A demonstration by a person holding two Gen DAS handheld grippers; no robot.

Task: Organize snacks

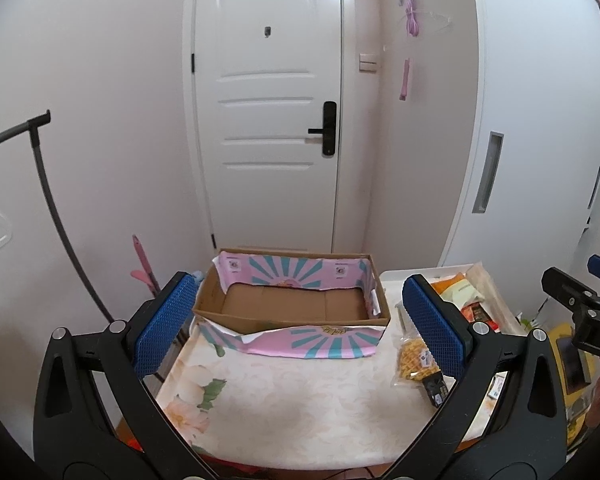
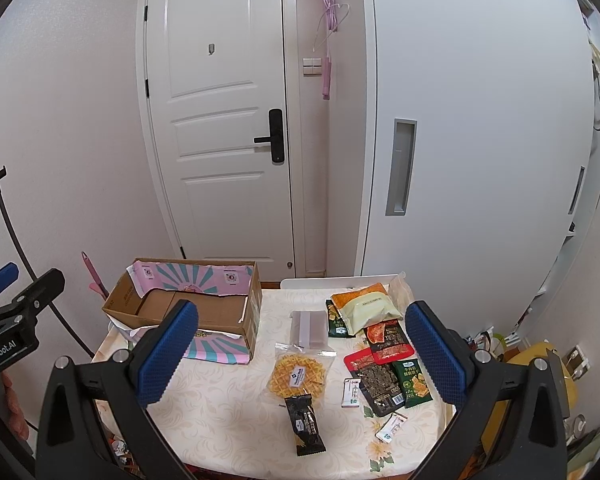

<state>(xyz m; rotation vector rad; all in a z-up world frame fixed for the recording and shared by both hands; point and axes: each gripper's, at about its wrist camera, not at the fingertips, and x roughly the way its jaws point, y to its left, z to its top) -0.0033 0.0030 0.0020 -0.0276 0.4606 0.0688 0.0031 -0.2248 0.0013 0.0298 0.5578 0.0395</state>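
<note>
An open cardboard box [image 1: 292,300] with pink and teal flaps stands at the table's far left; it also shows in the right wrist view [image 2: 188,304] and looks empty. Snacks lie to its right: a waffle in a clear bag [image 2: 298,374], a black bar packet [image 2: 305,424], a grey packet [image 2: 308,328], an orange and cream bag [image 2: 366,306], red, black and green packets [image 2: 388,364]. My left gripper [image 1: 300,324] is open and empty, above the table before the box. My right gripper [image 2: 300,356] is open and empty, above the snacks.
The table [image 2: 228,412] has a cream floral cloth. A white door [image 2: 220,120] and white cabinet [image 2: 480,140] stand behind. A grey stand pole [image 1: 52,208] curves at the left. A yellow object [image 2: 540,368] sits off the table's right edge.
</note>
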